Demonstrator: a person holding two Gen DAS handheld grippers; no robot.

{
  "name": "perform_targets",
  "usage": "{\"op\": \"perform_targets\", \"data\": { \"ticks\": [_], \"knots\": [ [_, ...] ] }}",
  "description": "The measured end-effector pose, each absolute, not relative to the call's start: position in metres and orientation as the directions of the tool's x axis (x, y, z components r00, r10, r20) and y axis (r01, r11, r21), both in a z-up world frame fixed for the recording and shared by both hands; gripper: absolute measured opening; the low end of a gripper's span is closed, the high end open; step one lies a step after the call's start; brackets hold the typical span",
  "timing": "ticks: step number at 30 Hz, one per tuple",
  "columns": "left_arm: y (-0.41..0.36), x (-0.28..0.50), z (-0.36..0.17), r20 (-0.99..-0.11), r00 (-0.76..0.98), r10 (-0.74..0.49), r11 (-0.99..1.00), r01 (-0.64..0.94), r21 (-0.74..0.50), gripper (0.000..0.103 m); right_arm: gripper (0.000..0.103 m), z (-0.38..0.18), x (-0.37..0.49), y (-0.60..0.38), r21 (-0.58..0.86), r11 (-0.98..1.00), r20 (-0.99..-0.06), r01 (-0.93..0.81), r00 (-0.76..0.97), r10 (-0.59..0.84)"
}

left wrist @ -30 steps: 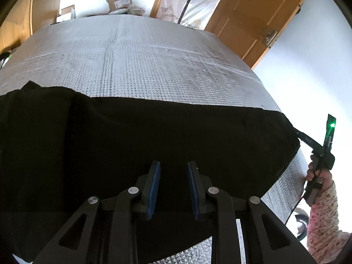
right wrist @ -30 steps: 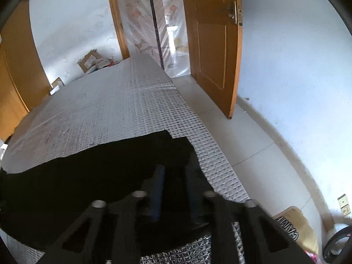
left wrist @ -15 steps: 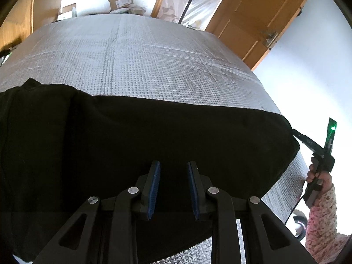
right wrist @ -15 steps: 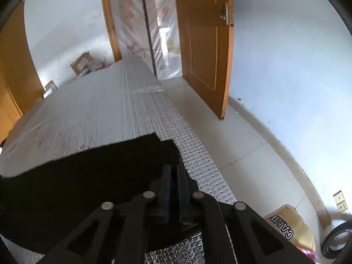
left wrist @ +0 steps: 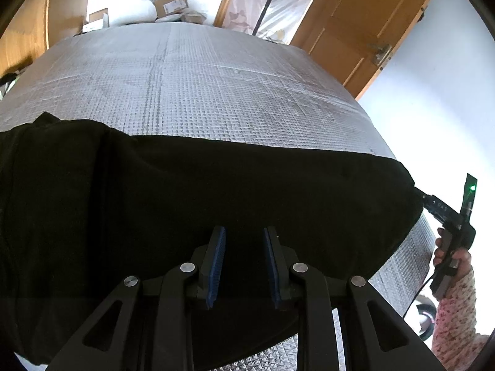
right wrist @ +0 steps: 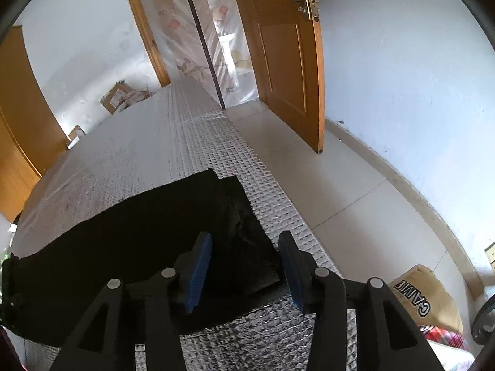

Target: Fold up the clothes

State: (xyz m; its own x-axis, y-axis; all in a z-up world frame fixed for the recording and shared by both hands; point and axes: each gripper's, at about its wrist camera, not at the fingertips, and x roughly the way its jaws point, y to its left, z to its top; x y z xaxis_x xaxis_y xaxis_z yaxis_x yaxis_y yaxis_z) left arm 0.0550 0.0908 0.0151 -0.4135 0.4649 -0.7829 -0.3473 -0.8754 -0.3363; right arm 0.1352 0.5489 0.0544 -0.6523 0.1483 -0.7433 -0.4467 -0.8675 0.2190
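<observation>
Black cloth [left wrist: 216, 191] on silver quilted cover [left wrist: 201, 86]

Blue pads [right wrist: 198, 272], orange-brown door [right wrist: 278, 46], white walls [right wrist: 402, 77], pink floral sleeve [left wrist: 454, 315], green light [left wrist: 472, 188].

The left gripper [left wrist: 244, 262] points steeply downward, its two blue-padded fingers [left wrist: 216, 262] standing partly apart with nothing pressed between them. The right gripper [right wrist: 246, 270] also tilts downward, and its jaws are opening, the blue pads [right wrist: 198, 273] set wide and clear of any grip. In the left wrist view, the person's right hand [left wrist: 453, 253] wraps around the handle of its gripper at the far right edge, a patterned sleeve [left wrist: 454, 312] covering the forearm below it.
</observation>
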Motion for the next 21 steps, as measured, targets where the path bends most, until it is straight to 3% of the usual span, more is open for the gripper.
{"op": "perform_targets", "data": {
  "ticks": [7,14,21],
  "knots": [
    [0.09,0.054,0.014,-0.782,-0.413,0.467,-0.875,-0.346,-0.34,0.026,0.044,0.053,0.137,0.543,0.228,-0.865,-0.739,-0.447,-0.658,0.145],
    [0.089,0.054,0.014,-0.781,-0.417,0.466,-0.876,-0.345,-0.338,0.026,0.016,0.056,0.133,0.53,0.205,-0.889,-0.728,-0.409,-0.671,0.141],
    [0.089,0.055,0.014,-0.777,-0.419,0.469,-0.874,-0.343,-0.343,0.026,0.011,0.062,0.132,0.525,0.198,-0.895,-0.716,-0.399,-0.683,0.147]
  ]
}}
